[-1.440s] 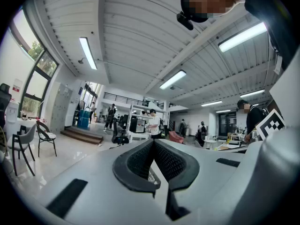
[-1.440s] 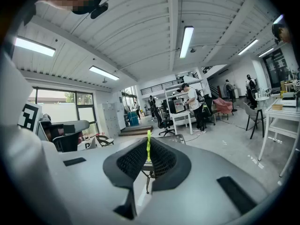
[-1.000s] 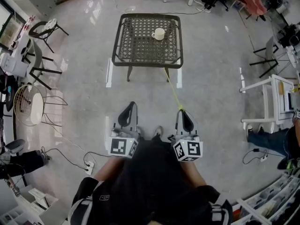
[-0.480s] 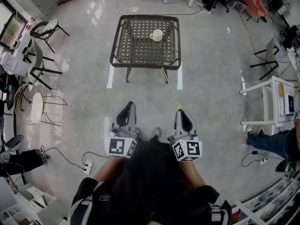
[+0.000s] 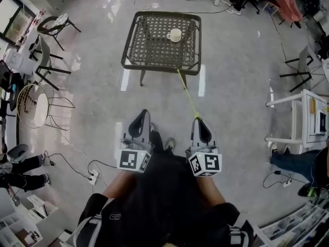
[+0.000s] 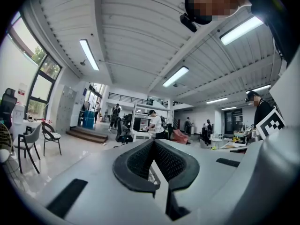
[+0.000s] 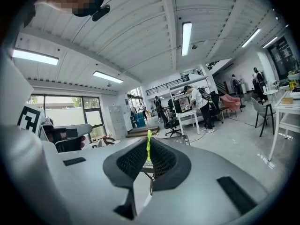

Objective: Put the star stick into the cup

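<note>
A thin yellow-green star stick [image 5: 188, 98] is clamped in my right gripper [image 5: 200, 123] and reaches forward over the floor toward the table; its end pokes up between the pads [image 7: 148, 147]. My left gripper [image 5: 140, 121] is shut with nothing in it, its dark pads [image 6: 140, 159] pressed together. Both grippers are held close to the person's body. Far ahead, a white cup [image 5: 175, 35] stands near the right back part of a dark mesh table [image 5: 149, 60].
Bare grey floor lies between me and the table. Black chairs [image 5: 43, 45] stand at the left, a round wire stool [image 5: 32, 106] nearer. A white desk [image 5: 308, 118] is at the right. A power strip and cable [image 5: 92, 176] lie at lower left. People stand in the background.
The view has shifted slightly: the table and cup sit a little lower and nearer. Both grippers keep the same pose, the stick still held.
</note>
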